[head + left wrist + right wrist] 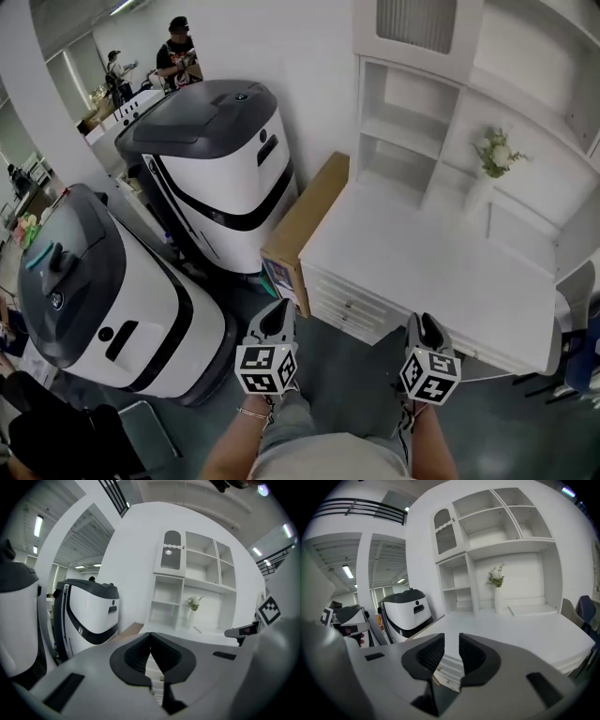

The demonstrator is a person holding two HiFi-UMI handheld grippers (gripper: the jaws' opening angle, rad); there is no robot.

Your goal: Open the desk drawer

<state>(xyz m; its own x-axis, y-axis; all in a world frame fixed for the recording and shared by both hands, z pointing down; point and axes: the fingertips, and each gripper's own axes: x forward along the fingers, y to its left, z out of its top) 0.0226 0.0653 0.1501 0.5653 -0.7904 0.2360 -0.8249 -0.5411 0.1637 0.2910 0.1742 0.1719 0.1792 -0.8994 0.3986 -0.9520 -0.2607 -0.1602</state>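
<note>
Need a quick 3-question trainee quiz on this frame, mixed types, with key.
1. True or false: the desk drawers are all shut.
2. The box stands: A) beside the desk B) on it C) inside a drawer
3. Which has its jaws apart, the left gripper or the right gripper?
Key: 1 true; 2 A; 3 right gripper, with nothing between its jaws.

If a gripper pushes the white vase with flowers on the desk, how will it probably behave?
The vase looks tall and narrow, so a push near its top would probably tip it. It appears smooth and rigid, perhaps ceramic, so possibly fragile. The flowers spread above it, which may make it slightly top-heavy.
</note>
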